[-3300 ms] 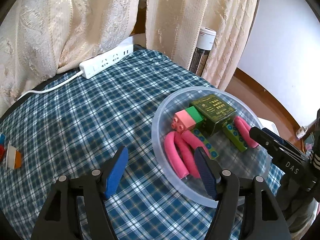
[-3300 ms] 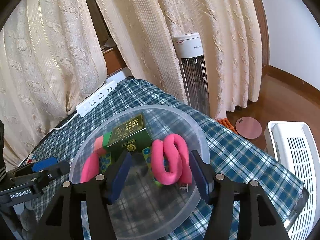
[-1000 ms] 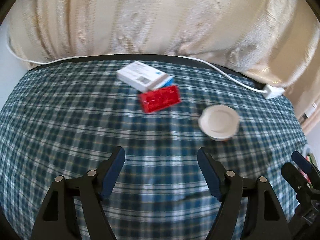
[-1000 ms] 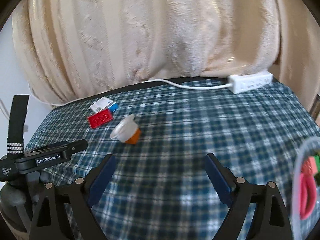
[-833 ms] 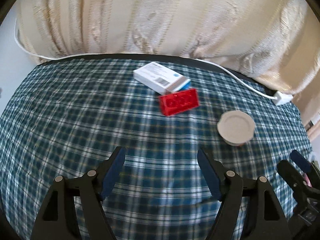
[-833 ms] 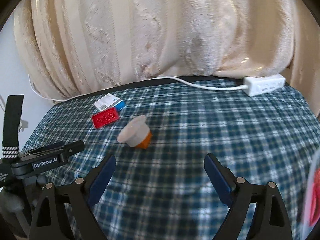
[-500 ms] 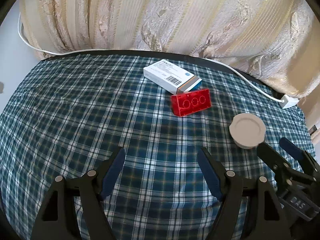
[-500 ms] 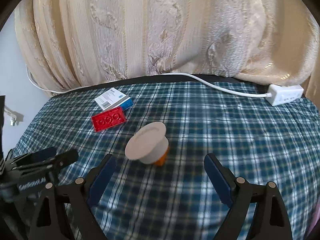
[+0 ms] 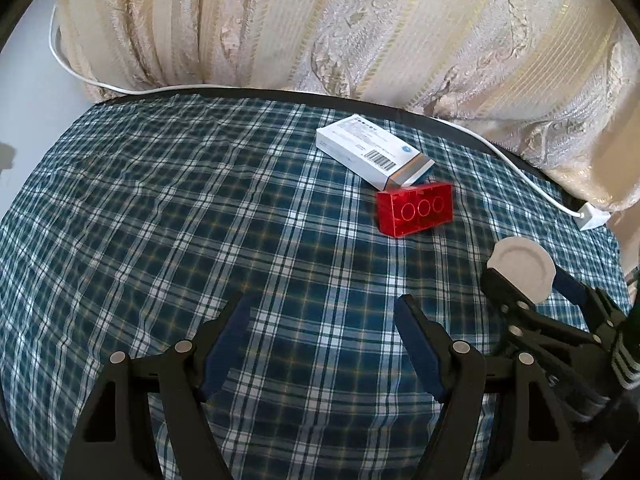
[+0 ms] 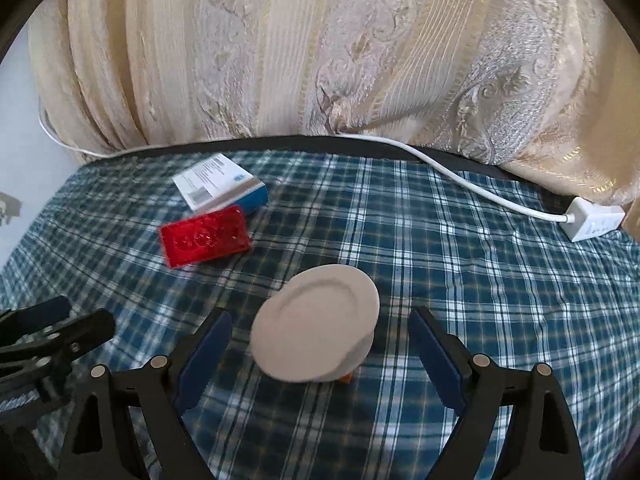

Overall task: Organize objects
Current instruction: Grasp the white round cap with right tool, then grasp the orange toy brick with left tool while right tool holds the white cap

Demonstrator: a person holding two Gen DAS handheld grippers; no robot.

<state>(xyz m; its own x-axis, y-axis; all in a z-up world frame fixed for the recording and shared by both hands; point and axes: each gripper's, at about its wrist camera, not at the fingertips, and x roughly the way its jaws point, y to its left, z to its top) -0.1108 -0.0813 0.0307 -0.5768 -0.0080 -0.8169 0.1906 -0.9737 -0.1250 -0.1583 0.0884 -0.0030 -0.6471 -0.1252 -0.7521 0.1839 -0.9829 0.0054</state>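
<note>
Two views. Left wrist: my left gripper fingers spread, empty; red brick at 1 o'clock. Right wrist: right gripper fingers spread astride white-capped bottle, untouched; cap's tilted, pinch may slip.

Both grippers have left the bowl and swung over to a new part of the table. The right gripper has come close to the white lid, which now sits between its open jaws. The left gripper now faces the red brick and box
</note>
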